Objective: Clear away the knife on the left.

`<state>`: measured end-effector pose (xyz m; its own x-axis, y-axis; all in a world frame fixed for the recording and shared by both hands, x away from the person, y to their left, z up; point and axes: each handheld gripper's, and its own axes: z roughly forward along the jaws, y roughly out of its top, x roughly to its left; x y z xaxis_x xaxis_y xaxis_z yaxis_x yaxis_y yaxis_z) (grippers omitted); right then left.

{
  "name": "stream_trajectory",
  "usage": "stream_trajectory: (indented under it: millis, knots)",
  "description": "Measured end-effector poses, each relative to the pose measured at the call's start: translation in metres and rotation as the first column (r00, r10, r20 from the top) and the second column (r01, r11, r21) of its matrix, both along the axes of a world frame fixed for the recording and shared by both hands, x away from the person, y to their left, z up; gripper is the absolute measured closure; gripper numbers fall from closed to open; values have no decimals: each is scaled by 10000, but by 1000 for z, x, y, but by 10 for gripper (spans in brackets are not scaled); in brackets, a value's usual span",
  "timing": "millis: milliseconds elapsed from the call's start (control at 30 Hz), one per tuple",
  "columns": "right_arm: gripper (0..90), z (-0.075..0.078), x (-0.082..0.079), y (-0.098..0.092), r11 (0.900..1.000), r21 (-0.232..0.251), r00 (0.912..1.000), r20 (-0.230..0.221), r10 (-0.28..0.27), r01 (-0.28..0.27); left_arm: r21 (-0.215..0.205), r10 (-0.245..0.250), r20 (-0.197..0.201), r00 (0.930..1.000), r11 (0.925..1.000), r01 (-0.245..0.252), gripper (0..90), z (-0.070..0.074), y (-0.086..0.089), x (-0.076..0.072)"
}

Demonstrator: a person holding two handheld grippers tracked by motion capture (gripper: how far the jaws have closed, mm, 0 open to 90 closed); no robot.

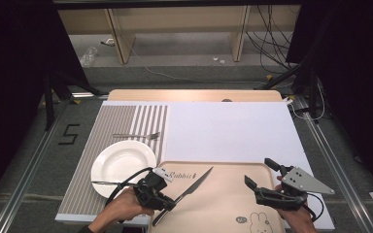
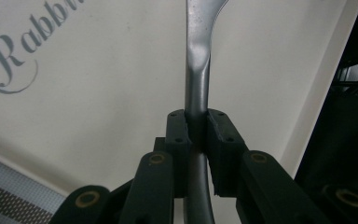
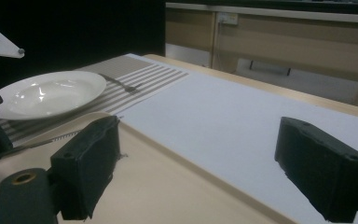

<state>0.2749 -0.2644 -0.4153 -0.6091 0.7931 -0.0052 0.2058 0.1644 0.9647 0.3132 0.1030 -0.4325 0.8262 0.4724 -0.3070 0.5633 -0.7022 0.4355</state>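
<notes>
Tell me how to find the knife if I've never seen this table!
Look at the beige tray with "Rabbit" written on it, at the near edge of the table. The knife slants across its left side, its handle clamped in the left gripper. Unlike the fork on the striped mat, it has a plain pointed blade.

A lab or recording studio set up as a mock dining spot. Black curtains (image 1: 9, 73) flank a small table (image 1: 194, 94) on grey carpet, loose cables (image 1: 272, 39) trail across the floor behind it, and a taped number (image 1: 69, 134) marks the floor at its left edge.
</notes>
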Motion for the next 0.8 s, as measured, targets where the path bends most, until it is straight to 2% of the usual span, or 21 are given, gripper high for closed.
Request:
stream_trajectory:
  millis: [333, 400, 467, 567, 800]
  knots:
    - [147, 0, 0, 0, 10000, -17, 10000, 2, 23, -23, -321, 147, -217, 9997, 9994, -154, 795, -9, -9, -6]
    - [147, 0, 0, 0, 10000, -34, 10000, -10, 22, -22, -193, 86, -239, 9997, 9998, -91, 795, -11, -9, -7]
    - [148, 0, -1, 1, 10000, -31, 10000, 4, 35, -35, -270, 221, -362, 9991, 9994, -231, 795, -14, -9, -8]
    - [148, 0, -1, 1, 9999, -81, 10000, 3, 74, -74, -20, 233, -431, 9988, 9997, -234, 795, -18, -10, -9]
    - [148, 0, -1, 1, 9999, -100, 10000, -6, 65, -65, 97, 337, -711, 9969, 9994, -331, 794, -25, -10, -10]
